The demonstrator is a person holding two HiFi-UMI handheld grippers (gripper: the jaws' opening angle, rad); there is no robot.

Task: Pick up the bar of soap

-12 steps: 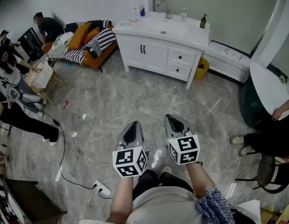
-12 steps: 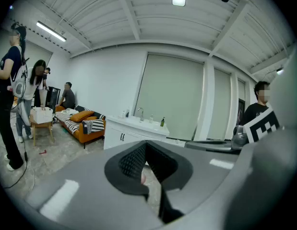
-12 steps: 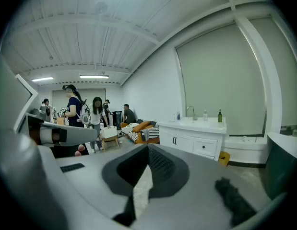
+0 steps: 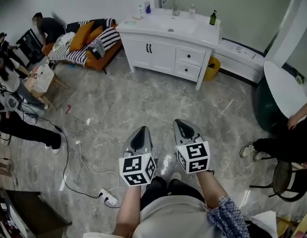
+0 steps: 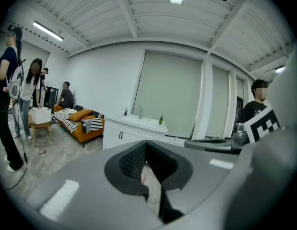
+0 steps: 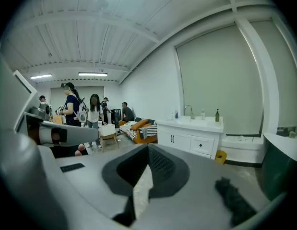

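Above the floor (image 4: 143, 103), I hold left gripper (image 4: 141, 131) and right gripper (image 4: 179, 125) side by side, jaws fully closed, empty; bar of soap not resolvable on the distant vanity (image 4: 193, 31).

Light: bright and even, from ceiling strip lamps (image 5: 47, 31) overhead.
Shadows: soft, faint on the pale floor (image 4: 143, 98).
Glare: mild sheen on the near floor.
Distortion: gripper views fisheye, with dark rounded corners.
Focus: left gripper (image 5: 146, 148) and right gripper (image 6: 148, 151) blurred near the lens; far room sharper.
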